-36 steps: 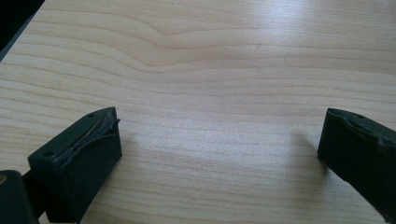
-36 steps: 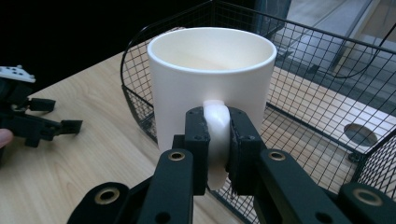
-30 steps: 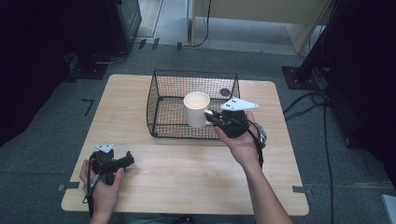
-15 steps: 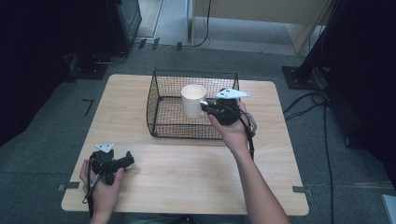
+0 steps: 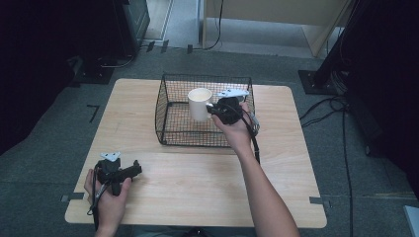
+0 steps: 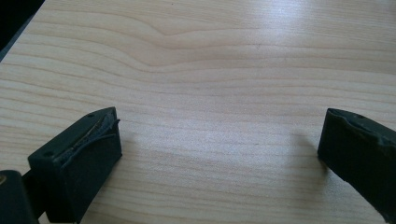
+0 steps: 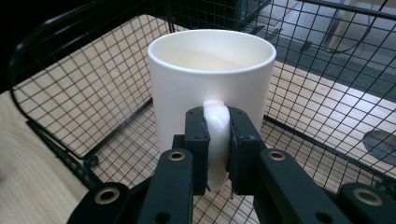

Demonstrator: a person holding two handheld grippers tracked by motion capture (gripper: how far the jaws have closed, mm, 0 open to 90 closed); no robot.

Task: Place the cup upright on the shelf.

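While right tool point(image 7: 217, 149) pinches mug point(image 7: 210, 88) (handle), inside basket point(image 5: 168, 113)

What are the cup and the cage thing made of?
The cup looks like glazed ceramic: smooth, cream-white, with a shiny spot on its handle. The basket looks like thin metal wire, painted or coated matte black, crossed into a grid you can see through.

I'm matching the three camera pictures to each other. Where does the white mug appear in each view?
High view: the white mug is upper centre, inside the black wire basket, held by its handle in the right gripper.
Left gripper view: not in this picture; bare wooden table between open jaws.
Right gripper view: the mug is centre, its handle clamped between the jaws.
Shared landmark: the light wood tabletop.
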